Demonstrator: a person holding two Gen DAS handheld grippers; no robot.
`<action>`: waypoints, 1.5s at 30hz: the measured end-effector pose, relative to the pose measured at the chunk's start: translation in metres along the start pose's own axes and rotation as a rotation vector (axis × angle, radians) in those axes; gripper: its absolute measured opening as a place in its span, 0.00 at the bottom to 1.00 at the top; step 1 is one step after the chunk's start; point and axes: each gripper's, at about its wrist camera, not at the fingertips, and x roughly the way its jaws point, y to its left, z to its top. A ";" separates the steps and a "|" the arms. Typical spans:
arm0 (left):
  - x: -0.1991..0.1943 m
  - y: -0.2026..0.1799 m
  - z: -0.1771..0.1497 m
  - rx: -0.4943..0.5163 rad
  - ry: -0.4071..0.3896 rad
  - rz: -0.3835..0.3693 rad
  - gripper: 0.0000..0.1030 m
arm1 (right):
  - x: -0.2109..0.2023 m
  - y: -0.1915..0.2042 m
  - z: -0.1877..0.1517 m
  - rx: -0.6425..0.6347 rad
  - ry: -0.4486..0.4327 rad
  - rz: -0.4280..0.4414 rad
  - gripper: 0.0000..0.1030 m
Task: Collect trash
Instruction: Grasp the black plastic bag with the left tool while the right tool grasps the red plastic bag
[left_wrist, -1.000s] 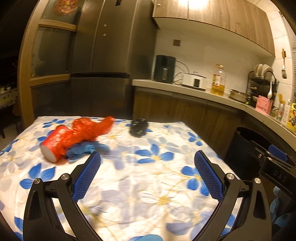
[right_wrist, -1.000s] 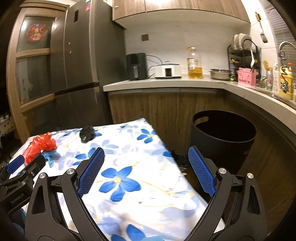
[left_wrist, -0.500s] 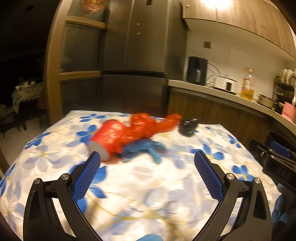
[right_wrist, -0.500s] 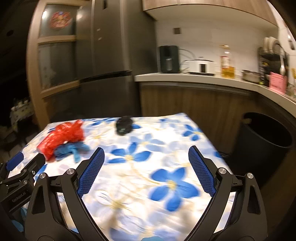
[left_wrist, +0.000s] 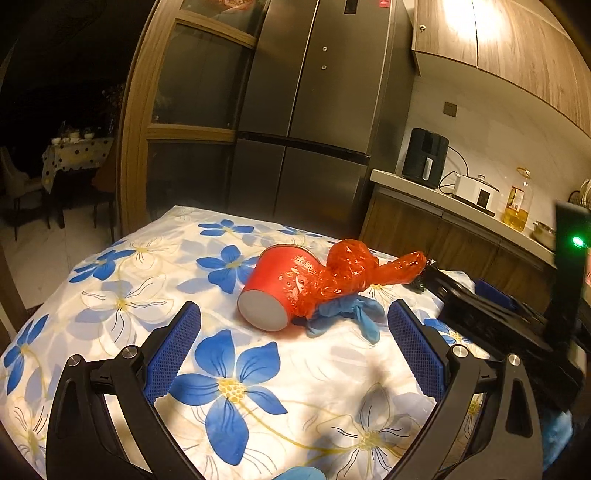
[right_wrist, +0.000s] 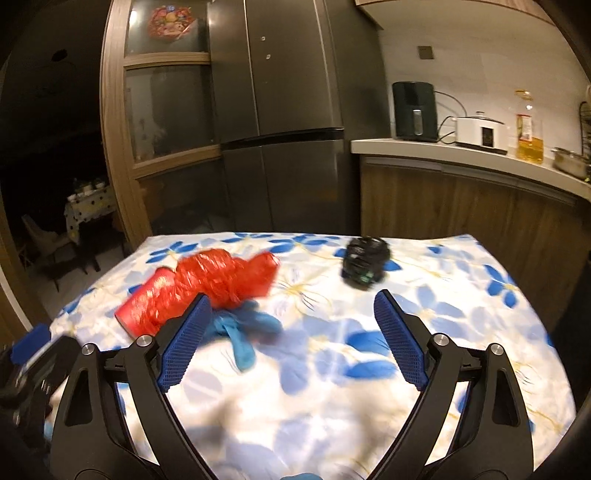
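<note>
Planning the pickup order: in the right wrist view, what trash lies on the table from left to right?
Red cup → blue glove → black wad. The red bag overlaps the cup, so it is left out.

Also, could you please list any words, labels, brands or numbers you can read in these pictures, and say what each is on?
None can be read with confidence.
Red paper cup: pale printing on its side, too small and distorted to read.
Oil bottle on the counter: label too blurred.
Fridge: red sticker at the top edge, illegible.
Cabinet door: red decoration, no legible characters.
Rice cooker: dark panel, nothing readable.
</note>
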 end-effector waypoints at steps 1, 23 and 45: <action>0.001 0.001 0.000 -0.002 0.005 -0.003 0.94 | 0.008 0.001 0.003 0.007 0.007 0.008 0.79; 0.012 -0.004 0.000 0.022 0.027 -0.020 0.94 | 0.007 0.005 0.009 -0.031 -0.031 0.084 0.05; 0.140 -0.174 0.024 0.188 0.013 -0.188 0.94 | -0.108 -0.137 0.001 0.144 -0.194 -0.200 0.04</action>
